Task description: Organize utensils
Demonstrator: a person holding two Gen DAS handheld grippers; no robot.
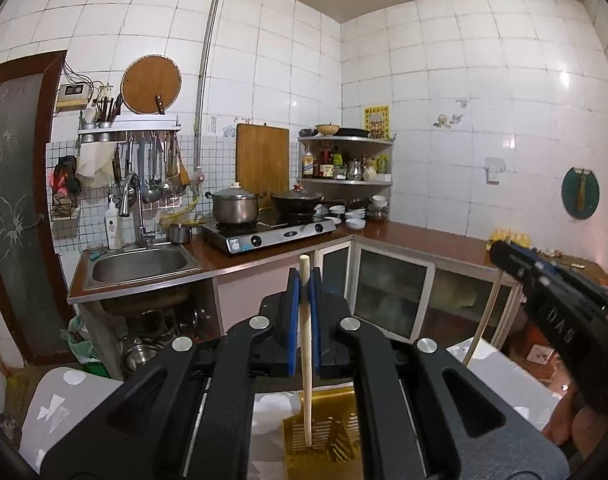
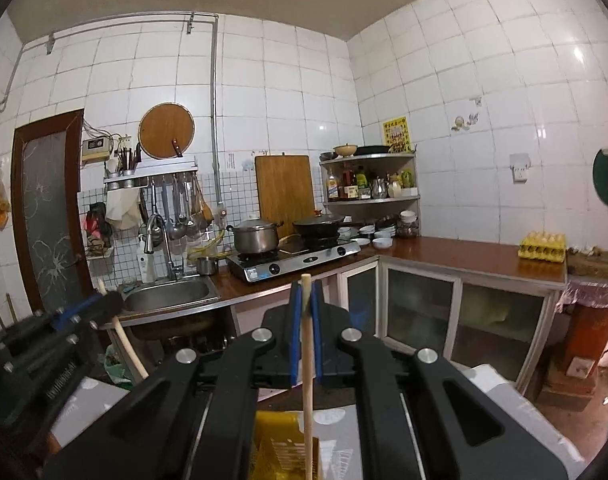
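Observation:
My left gripper (image 1: 304, 285) is shut on a pale wooden chopstick (image 1: 306, 352) that stands upright, its lower end inside a yellow slotted utensil basket (image 1: 327, 436) below. My right gripper (image 2: 306, 294) is shut on a second wooden chopstick (image 2: 307, 376), also upright, its lower end in the same yellow basket (image 2: 278, 446). The right gripper shows at the right edge of the left wrist view (image 1: 499, 254), with its chopstick (image 1: 483, 320) hanging down. The left gripper shows at the left of the right wrist view (image 2: 106, 300), with its chopstick (image 2: 126, 344).
The basket rests on a white patterned surface (image 1: 76, 396). Behind are a brown counter (image 1: 423, 240) with a steel sink (image 1: 140, 266), a gas stove (image 1: 272, 234) with a pot and a wok, a corner shelf (image 1: 347, 160), and an egg tray (image 2: 543, 246).

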